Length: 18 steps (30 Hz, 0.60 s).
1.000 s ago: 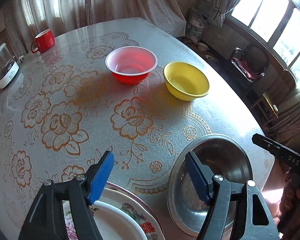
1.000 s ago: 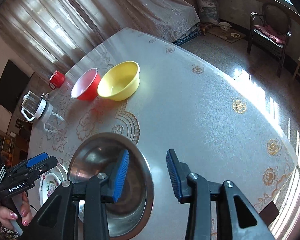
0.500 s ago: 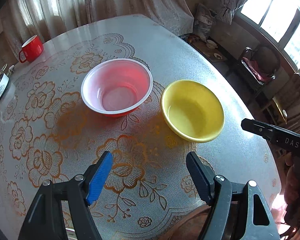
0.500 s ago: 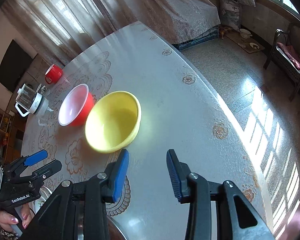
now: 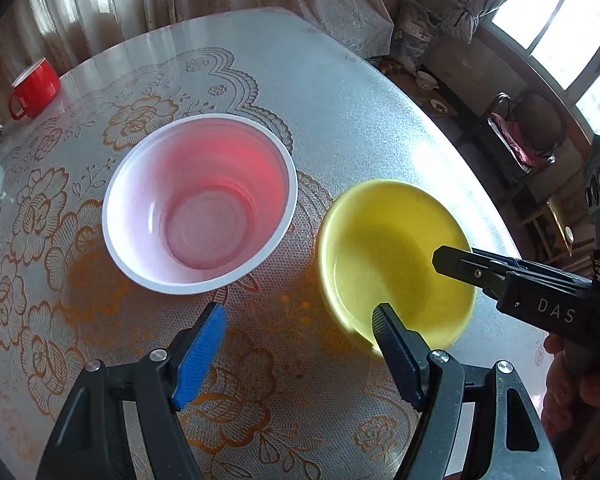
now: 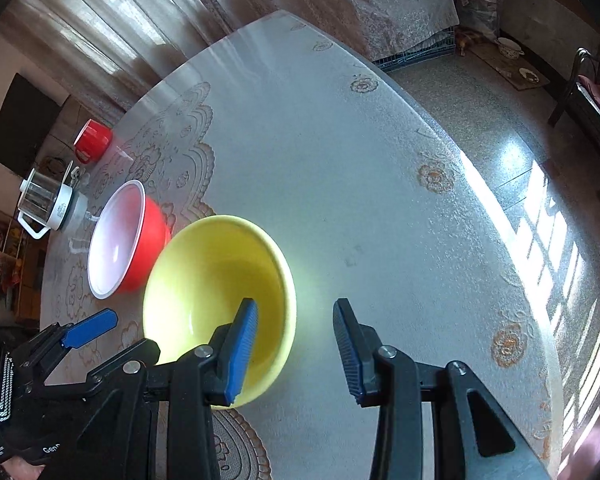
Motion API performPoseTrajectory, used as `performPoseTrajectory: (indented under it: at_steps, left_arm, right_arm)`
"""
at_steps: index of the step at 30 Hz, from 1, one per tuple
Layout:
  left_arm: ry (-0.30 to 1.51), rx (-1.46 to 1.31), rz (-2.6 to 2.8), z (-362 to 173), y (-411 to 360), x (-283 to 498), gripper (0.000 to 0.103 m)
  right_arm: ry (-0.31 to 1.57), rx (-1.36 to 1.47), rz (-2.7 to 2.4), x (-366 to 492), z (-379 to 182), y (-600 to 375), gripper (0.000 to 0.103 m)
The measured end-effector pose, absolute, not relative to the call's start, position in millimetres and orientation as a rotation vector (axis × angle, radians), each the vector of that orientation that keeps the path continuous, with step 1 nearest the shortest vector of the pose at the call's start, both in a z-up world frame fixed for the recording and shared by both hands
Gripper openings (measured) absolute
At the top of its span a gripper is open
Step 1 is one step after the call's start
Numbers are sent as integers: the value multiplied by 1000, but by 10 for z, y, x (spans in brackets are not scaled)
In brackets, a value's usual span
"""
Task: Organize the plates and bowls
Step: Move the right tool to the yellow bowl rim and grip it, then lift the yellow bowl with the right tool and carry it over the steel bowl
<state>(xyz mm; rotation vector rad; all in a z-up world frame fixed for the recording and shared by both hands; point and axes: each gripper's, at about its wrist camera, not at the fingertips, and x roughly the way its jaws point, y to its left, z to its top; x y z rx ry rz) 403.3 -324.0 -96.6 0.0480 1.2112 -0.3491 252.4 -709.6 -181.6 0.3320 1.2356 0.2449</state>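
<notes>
Both fingers of the left gripper (image 5: 300, 320) stand wide apart and empty in the left wrist view, tilted steeply down at the lace-patterned table (image 5: 340, 100). The red bowl (image 5: 200, 208), white inside, sits at about 11 o'clock from the fingertips, its near rim just beyond the blue pad (image 5: 200, 356). The yellow bowl (image 5: 396, 264) lies at 1 o'clock, its near rim partly hidden behind the dark finger. The right gripper (image 5: 452, 260) reaches in from 3 o'clock, its tip over the yellow bowl's far wall. A red mug (image 5: 36, 88) stands well apart at 10 o'clock.

In the right wrist view, the right gripper (image 6: 296, 344) is partly open with nothing pressed between its pads. Its blue left pad (image 6: 242, 352) hangs inside the yellow bowl (image 6: 216, 280); the other finger is outside the rim at 3 o'clock, so the bowl's wall lies between them, untouched as far as I can tell. The red bowl (image 6: 128, 236) touches or nearly touches the yellow one at 10 o'clock. The left gripper (image 6: 88, 340) shows at 9 o'clock, and a glass kettle (image 6: 48, 204) sits far off.

To take the yellow bowl well, I judge the right gripper should sink until the pads straddle the rim squarely, then close on the wall before lifting, keeping the bowl level.
</notes>
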Motion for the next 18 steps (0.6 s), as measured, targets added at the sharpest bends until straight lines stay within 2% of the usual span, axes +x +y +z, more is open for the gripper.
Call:
performPoseTrajectory:
  at_steps: [4,6,10,12,13,15,18]
  left_arm:
    - [1210,40,-356,-1008,-3296,4102,76]
    - [1208,37,-358,-1025,-3321,4133,76]
    - [1199,55,-377,-1073,-3397,4155,72]
    - [1196,81,-382,-1108,-3439,4162,58]
    - [1200,94,-382,-1130,-3456,4167,54]
    - [1210,107,-388,-1178,-3477,4181,39]
    - [1215,103,-405,-1213,-3498,4203,34]
  right_arm:
    - [1251,318,251,2543,-1901,-7040,39]
    - [1255,302,259,2542,-1930,-6998,29]
    - [1253,291,281,2514,-1994,-6947,18]
    - [1246,276,283,2499,-2003,-6919,13]
    - [1244,260,283,2496,-2001,-6900,12]
    - [1244,226,281,2497,-1995,-6852,11]
    - [1248,237,279,2500,-2005,-6847,10]
